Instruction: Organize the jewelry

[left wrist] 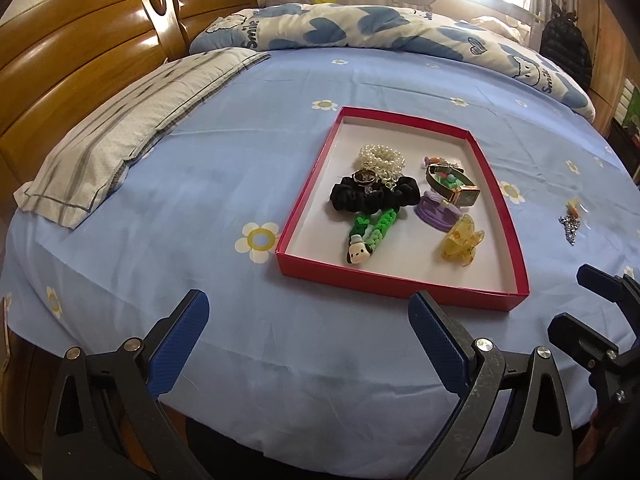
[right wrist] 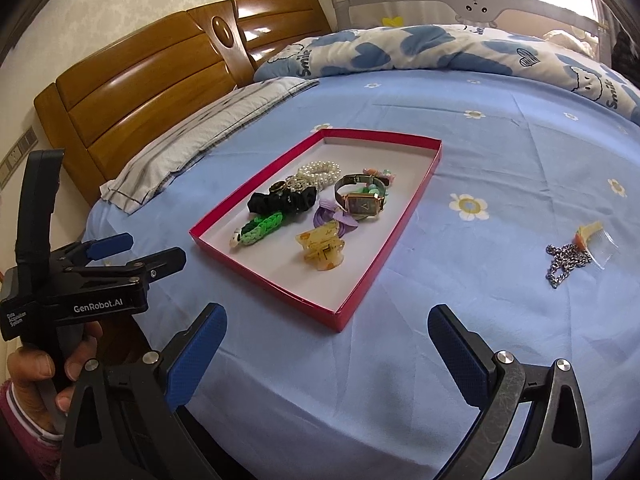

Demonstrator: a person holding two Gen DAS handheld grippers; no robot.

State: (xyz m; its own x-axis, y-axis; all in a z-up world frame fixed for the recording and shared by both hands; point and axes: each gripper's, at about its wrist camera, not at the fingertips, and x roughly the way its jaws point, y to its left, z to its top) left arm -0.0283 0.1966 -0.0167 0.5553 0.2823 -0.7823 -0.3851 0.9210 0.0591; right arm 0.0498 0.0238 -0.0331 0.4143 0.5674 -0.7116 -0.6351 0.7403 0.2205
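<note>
- Blue flowered bedsheet (right wrist: pixel 500 152) carried a red tray (right wrist: pixel 400 236) already holding most of the jewelry.
- Silver chain (right wrist: pixel 562 258) and small comb (right wrist: pixel 600 240) lay outside, right of the tray.
- Right gripper (right wrist: pixel 326 350) sat nearer them; they lay ahead and rightward.
- Left gripper (left wrist: pixel 308 330) and the right both gaped, empty.

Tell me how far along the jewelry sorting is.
Mostly done: the red tray already holds the pearl bracelet, watch, black scrunchie and amber hair clip. Nothing is in hand; the left tool and right tool are open and empty. Left: the silver chain and small comb on the sheet.
</note>
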